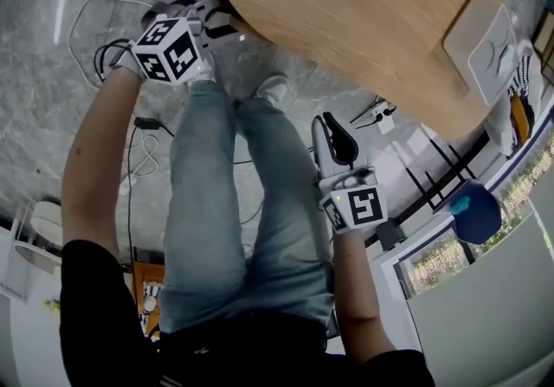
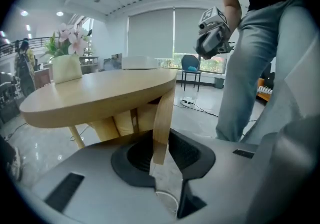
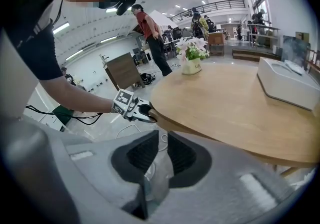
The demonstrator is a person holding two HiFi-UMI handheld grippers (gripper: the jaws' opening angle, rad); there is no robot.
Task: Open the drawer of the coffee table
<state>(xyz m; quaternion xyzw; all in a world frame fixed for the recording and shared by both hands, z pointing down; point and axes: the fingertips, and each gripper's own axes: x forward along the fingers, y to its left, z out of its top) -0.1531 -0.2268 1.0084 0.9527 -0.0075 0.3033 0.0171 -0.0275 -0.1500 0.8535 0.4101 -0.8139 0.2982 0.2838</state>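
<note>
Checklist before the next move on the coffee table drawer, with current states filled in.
1. Left claw on strip: ok. The strip sits between the pads, which look closed on it.
2. Strip belongs to drawer: cannot tell. No drawer front shows.
3. Right claw free: ok. It is slightly open, empty and off the table.
4. Tabletop load: ok. The box and flower pot stand away from that edge.
5. Pull path: not ok. Cables lie on the floor below.
</note>
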